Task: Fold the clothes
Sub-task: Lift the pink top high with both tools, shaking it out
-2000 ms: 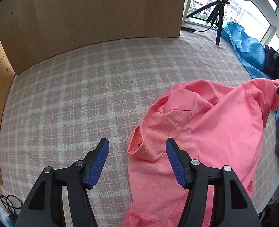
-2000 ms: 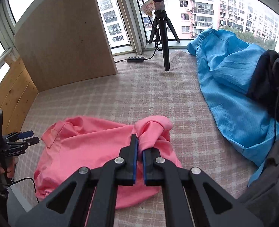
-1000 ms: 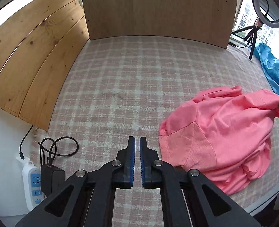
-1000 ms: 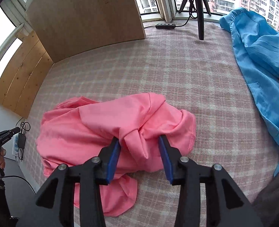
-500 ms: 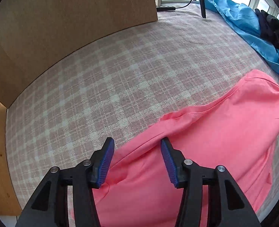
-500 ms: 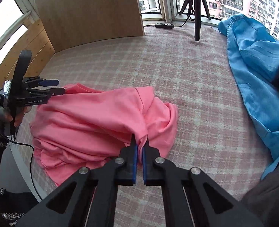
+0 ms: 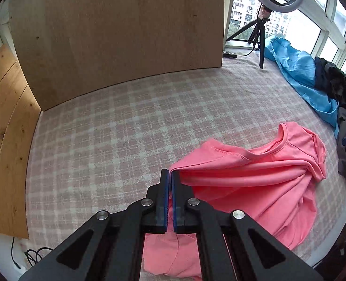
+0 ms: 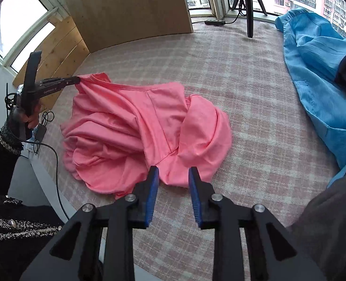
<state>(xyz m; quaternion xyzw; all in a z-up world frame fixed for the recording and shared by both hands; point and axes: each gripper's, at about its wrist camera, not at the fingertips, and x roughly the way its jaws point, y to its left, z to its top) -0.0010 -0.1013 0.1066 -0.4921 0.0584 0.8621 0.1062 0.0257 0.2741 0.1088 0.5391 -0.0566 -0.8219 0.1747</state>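
The left tongs (image 7: 171, 175) have just closed and now pinch a fold of the crumpled coral-pink knit T-shirt (image 7: 254, 187) by its shoulder edge near the neckline, the cloth stretched taut away to their right. The shirt lies on the pink-and-white checked bedcover (image 7: 126, 128). The right tongs (image 8: 173, 175) have just been opening; they stand partly apart, pads free of cloth, with the shirt's lower bunched edge just ahead of their tips. Seen from there, the left tongs (image 8: 75, 79) lift the collar at the shirt's far left corner. Well to the right of the right tongs lies a rumpled bright-blue garment (image 8: 318, 70).
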